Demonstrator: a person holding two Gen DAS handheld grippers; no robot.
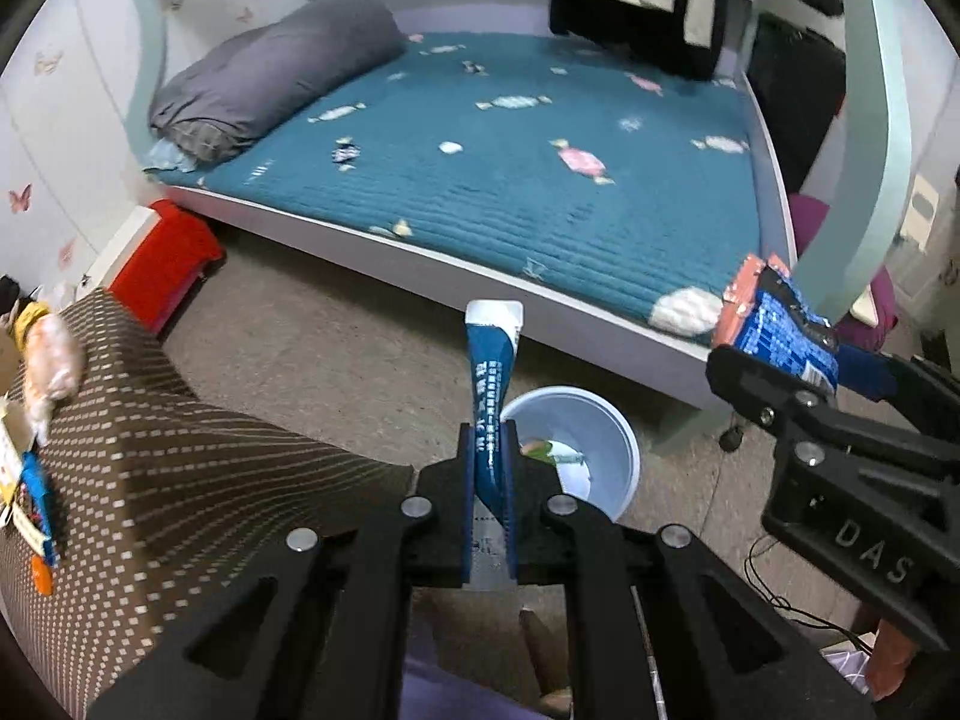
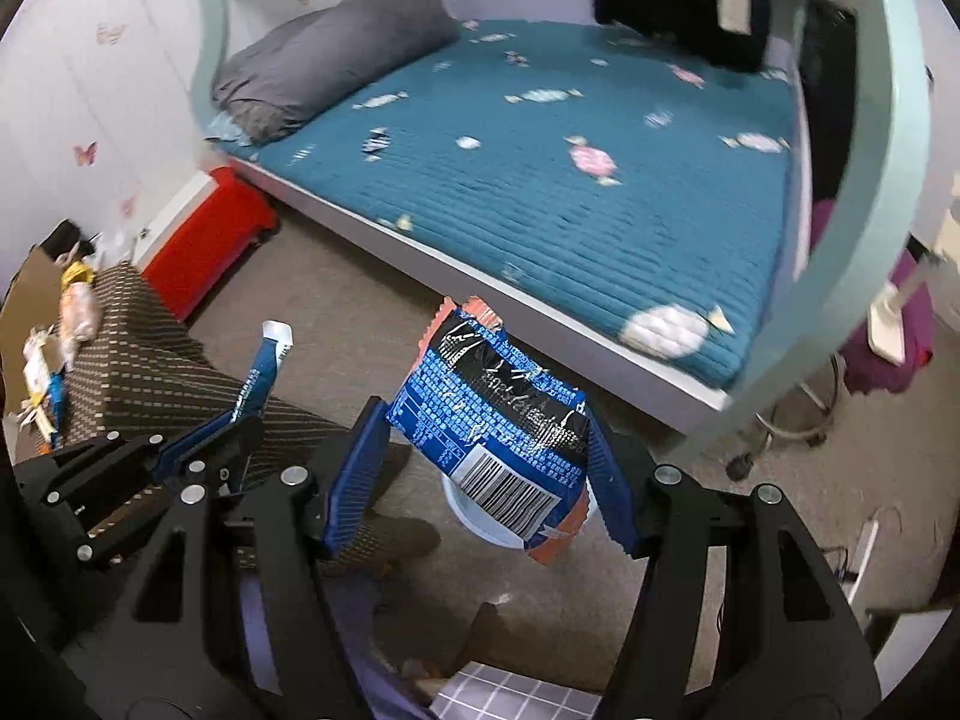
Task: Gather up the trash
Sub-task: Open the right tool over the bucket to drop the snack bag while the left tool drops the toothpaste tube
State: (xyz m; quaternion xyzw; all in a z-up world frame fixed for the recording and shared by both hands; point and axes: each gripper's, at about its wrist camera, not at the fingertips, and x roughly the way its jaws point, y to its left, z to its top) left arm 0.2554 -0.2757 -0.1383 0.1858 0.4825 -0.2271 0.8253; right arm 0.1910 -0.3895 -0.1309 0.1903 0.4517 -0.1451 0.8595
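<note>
Item: my left gripper [image 1: 487, 450], clamped on a slim blue-white sachet [image 1: 491, 384] standing upright, hangs nearer the round white plastic bin [image 1: 606, 420] just beyond; my right gripper [image 2: 489, 438], wider, grips a crinkled blue snack wrapper [image 2: 492, 420] above that bin [image 2: 474, 519].

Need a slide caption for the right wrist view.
Right gripper holds a blue snack wrapper above the white bin.

Blue-white sachet [image 1: 493, 378] held upright above white bin [image 1: 606, 456]; crumpled blue snack wrapper [image 2: 498, 426] gripped alongside.

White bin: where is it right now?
The white bin sits on the floor beside the bed, beyond the left gripper and under the right gripper's blue wrapper.
</note>
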